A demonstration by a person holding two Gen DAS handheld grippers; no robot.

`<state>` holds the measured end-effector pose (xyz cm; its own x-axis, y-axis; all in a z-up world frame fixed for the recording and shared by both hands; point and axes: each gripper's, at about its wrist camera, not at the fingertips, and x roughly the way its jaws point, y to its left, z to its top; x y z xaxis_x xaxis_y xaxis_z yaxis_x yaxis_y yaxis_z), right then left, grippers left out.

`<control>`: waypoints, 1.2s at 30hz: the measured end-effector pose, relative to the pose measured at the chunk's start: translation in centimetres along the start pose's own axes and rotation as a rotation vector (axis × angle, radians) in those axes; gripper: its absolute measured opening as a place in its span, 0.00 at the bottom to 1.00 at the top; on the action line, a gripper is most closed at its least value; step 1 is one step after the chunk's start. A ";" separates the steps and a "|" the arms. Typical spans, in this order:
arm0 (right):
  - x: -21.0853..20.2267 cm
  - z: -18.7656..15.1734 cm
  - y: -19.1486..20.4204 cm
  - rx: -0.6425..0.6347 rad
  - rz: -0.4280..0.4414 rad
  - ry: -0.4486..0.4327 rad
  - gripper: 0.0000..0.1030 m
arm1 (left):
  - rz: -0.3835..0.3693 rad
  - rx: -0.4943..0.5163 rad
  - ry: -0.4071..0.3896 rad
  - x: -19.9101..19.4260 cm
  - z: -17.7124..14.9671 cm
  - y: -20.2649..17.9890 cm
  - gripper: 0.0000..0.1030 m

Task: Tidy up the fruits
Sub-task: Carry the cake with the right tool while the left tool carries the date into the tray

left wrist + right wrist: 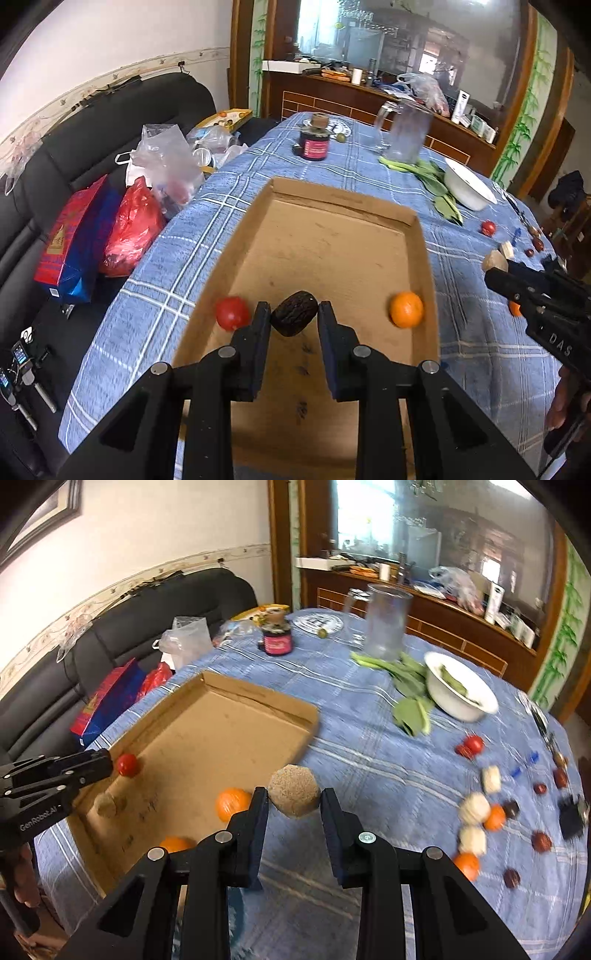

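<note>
In the cardboard tray, a tomato and orange.

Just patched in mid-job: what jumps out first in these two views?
Each tool is carrying something: the left tool pinches a dark wrinkled fruit above the cardboard tray, and the right tool holds a tan rough ball over the blue checked tablecloth beside the tray. A red fruit and an orange already lie in the tray; more pieces lie scattered on the cloth at the right.
</note>
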<state>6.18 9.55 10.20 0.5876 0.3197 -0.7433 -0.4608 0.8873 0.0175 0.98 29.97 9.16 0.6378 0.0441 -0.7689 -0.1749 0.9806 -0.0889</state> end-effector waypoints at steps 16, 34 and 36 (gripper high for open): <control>10.3 4.6 2.2 -0.018 0.043 0.086 0.31 | 0.051 -0.041 0.095 8.8 4.3 1.0 0.24; 14.8 5.1 1.9 -0.018 0.054 0.165 0.31 | 0.038 -0.068 0.160 12.5 5.0 1.4 0.24; 14.7 5.1 1.8 -0.021 0.048 0.165 0.31 | 0.043 -0.063 0.160 12.5 4.9 1.3 0.24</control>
<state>17.36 17.59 2.71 0.4487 0.3009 -0.8415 -0.5002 0.8649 0.0426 12.42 32.72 2.58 0.5020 0.0496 -0.8634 -0.2496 0.9642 -0.0897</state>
